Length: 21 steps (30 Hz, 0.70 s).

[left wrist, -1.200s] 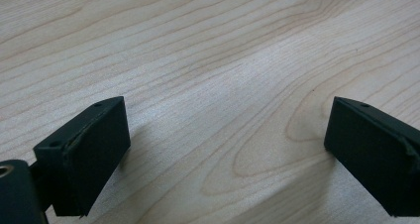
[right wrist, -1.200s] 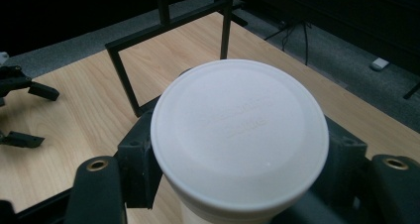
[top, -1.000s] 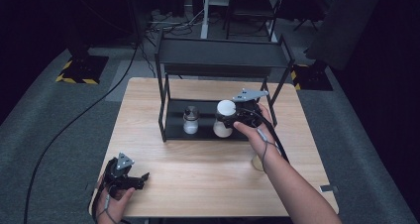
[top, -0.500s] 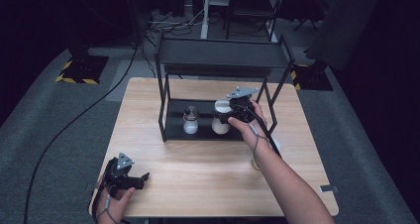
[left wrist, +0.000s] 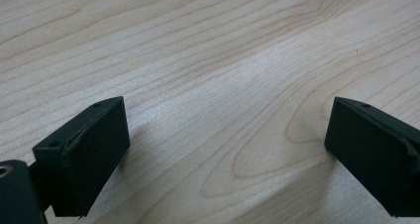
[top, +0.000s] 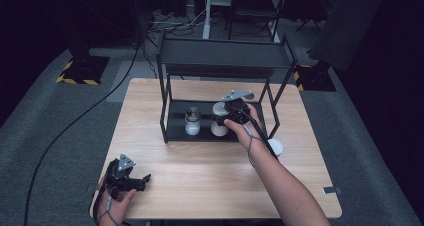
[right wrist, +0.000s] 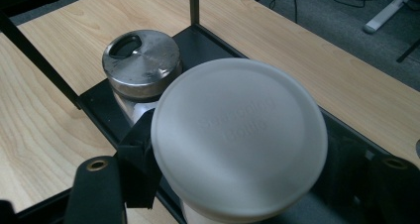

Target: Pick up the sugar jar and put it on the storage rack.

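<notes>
Right gripper (top: 220, 120) clamps white-lidded bottle (right wrist: 238, 140) on lower shelf of black rack (top: 172, 132), jaws on its sides below lid. Left gripper (left wrist: 225, 154) open, empty, over wooden table (top: 200, 171). We judge bottle light, rigid, smooth and a bit slippery; body grip under wide round matte lid seems best. Just beside the grip: glass shaker (right wrist: 141, 60), brushed-metal cap, probably fragile.

I see a matt white plastic lid (right wrist: 238, 137) at six o'clock, a scuffed brushed-metal cap (right wrist: 141, 64) at ten, black metal rack (right wrist: 194, 6), and pale smooth-grained wooden table (left wrist: 208, 60).
</notes>
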### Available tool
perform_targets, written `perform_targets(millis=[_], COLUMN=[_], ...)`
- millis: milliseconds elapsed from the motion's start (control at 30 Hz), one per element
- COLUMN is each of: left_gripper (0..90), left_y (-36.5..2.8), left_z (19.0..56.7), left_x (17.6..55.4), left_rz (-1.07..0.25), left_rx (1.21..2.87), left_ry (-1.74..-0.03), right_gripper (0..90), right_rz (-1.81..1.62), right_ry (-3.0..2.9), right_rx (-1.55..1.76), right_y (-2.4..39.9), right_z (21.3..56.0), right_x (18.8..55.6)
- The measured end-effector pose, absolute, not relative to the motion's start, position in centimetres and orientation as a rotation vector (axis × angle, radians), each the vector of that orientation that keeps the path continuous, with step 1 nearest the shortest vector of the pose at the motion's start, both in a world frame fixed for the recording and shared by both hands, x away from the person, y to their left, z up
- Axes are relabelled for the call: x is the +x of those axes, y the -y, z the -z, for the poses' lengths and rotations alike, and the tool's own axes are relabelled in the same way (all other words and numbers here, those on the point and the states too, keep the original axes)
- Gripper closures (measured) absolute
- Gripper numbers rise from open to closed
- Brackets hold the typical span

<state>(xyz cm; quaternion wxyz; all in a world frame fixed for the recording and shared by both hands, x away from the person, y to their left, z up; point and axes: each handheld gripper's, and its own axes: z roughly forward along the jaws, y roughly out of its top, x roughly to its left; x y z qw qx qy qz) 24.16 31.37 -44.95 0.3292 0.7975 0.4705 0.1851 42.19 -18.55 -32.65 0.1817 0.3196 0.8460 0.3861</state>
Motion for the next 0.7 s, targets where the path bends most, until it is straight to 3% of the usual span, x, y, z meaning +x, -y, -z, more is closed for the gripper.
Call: perform_targets(millis=[633, 700], left_gripper=[3.0, 3.0], left_y=[-31.4, -31.4], left_z=[44.9, 44.9], left_x=[24.2, 24.2], left_rz=[-0.484, -0.484], left_rx=[2.090, 2.090], left_ry=[-1.228, -1.228], right_gripper=[33.2, 25.5], right_rz=[-1.102, -1.098], right_ry=[-2.406, -2.403], right_rx=[0.995, 1.000], right_y=[18.8, 18.8], right_z=[33.9, 33.9], right_x=[43.6, 43.5])
